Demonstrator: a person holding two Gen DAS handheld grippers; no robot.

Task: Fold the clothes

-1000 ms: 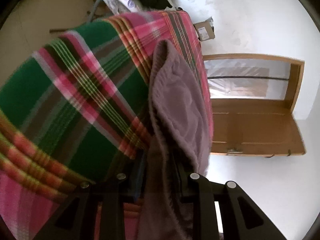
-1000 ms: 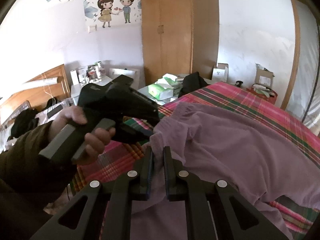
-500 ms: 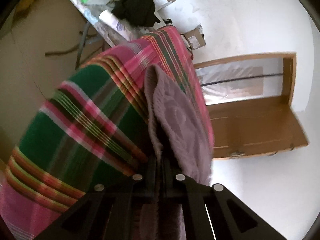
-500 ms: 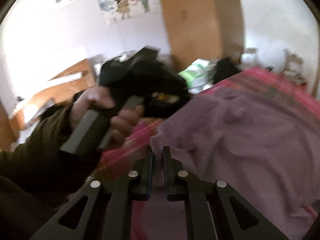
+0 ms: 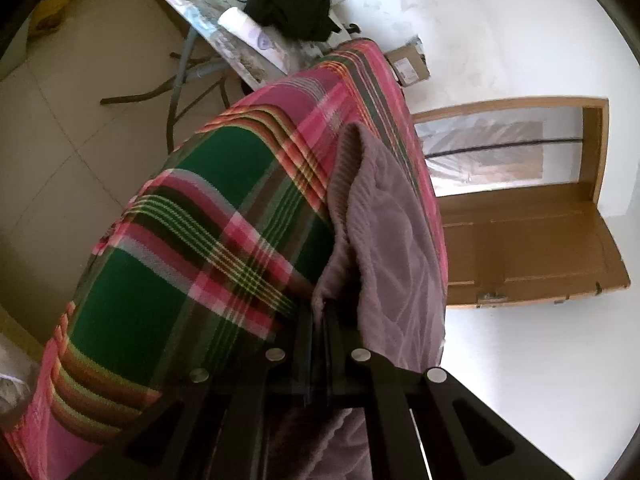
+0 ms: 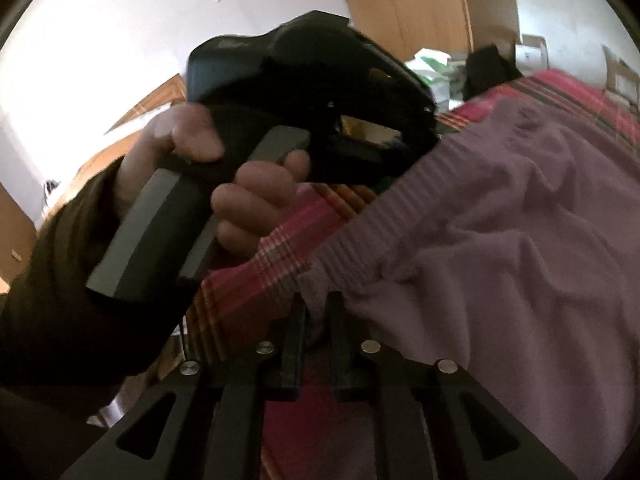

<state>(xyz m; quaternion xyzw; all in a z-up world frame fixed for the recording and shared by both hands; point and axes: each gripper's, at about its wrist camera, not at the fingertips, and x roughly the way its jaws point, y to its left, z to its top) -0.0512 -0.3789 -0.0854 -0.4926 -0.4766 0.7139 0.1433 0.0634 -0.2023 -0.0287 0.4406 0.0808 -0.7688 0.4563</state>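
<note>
On the plaid bedspread (image 5: 192,248) the purple garment (image 6: 500,248) lies spread, its ribbed hem along the bed's near edge. At the left a hand (image 6: 224,184) grips the left gripper (image 5: 319,312), clamped on that hem. Rightward, the right gripper (image 6: 316,312) pinches the same ribbed hem near its corner, jaws nearly together with cloth between

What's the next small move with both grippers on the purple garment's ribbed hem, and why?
Probably lift both grippers together and carry the hem forward over the garment. The left gripper and right gripper are each shut on the ribbed edge of the purple garment, whose body lies spread and rumpled on the plaid blanket, so no fold is made yet.
</note>
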